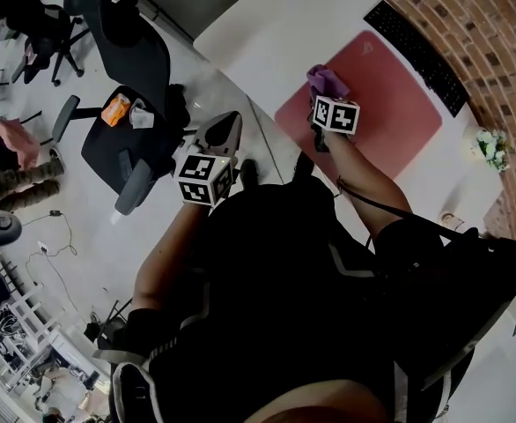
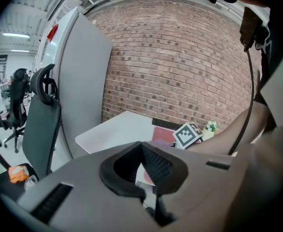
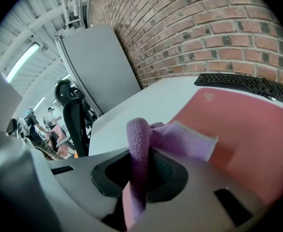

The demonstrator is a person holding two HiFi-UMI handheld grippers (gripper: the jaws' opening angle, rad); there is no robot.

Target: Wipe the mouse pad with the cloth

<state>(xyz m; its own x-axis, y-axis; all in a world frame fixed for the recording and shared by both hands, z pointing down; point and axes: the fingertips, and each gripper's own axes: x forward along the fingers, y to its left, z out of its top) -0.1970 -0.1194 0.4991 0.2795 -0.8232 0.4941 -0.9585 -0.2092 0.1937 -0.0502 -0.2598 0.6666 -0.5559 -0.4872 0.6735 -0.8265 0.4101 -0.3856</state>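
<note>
A pink-red mouse pad (image 1: 390, 104) lies on the white desk (image 1: 284, 33); it also fills the right of the right gripper view (image 3: 243, 124). My right gripper (image 1: 327, 95) is over the pad's left part, shut on a purple cloth (image 1: 326, 81). In the right gripper view the cloth (image 3: 180, 139) is pinched between the jaws and drapes forward onto the pad. My left gripper (image 1: 221, 139) is held off the desk's near edge above the floor, jaws together with nothing in them (image 2: 141, 161).
A black keyboard (image 1: 416, 55) lies beyond the pad by the brick wall. A small plant (image 1: 491, 148) stands at the desk's right. A black office chair (image 1: 126, 104) with an orange object sits left of the desk. Another person's hand (image 1: 7, 135) shows far left.
</note>
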